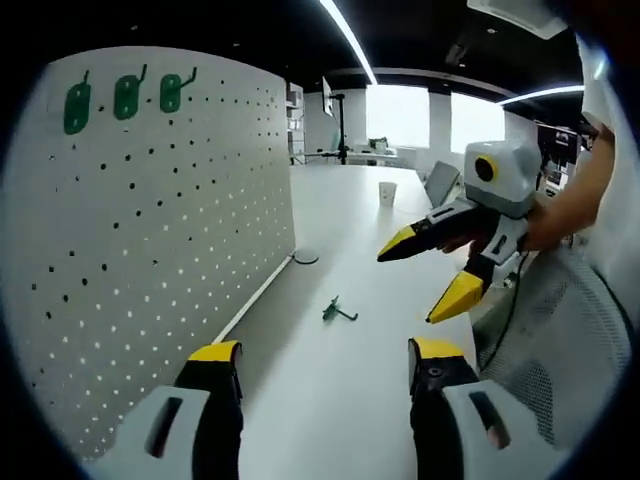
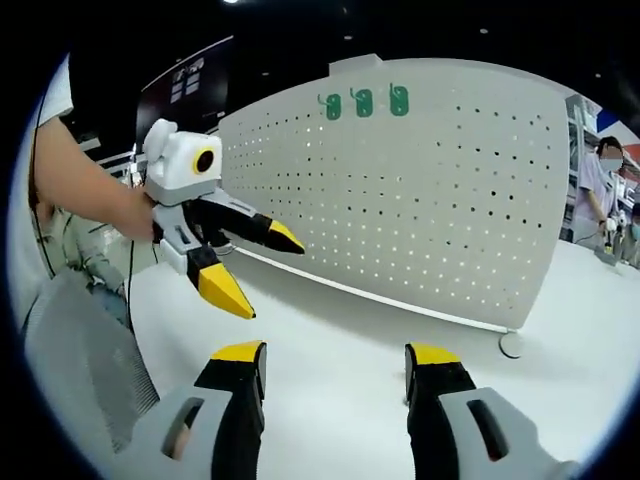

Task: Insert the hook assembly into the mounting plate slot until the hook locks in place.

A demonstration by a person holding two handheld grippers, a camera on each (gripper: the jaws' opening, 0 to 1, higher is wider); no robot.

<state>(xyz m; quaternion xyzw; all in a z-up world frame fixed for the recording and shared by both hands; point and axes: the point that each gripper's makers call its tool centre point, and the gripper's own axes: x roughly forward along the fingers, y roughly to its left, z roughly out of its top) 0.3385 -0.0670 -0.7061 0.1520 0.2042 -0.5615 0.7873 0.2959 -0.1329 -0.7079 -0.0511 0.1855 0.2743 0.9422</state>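
Three green hooks (image 1: pixel 125 96) already hang on the pegboard (image 1: pixel 150 250), while one hook (image 1: pixel 338 312) lies untouched on the tabletop (image 1: pixel 340 390), left gripper (image 1: pixel 325 362) and right gripper (image 2: pixel 335 360) both released, empty.

I'm working in an open-plan office or lab: a long white table (image 1: pixel 340 200) carries an upright pegboard (image 1: pixel 150 230), strip lights (image 1: pixel 350 40) cross a dark ceiling, bright windows (image 1: pixel 400 115) stand behind, and a mesh chair (image 1: pixel 560 340) is close by.
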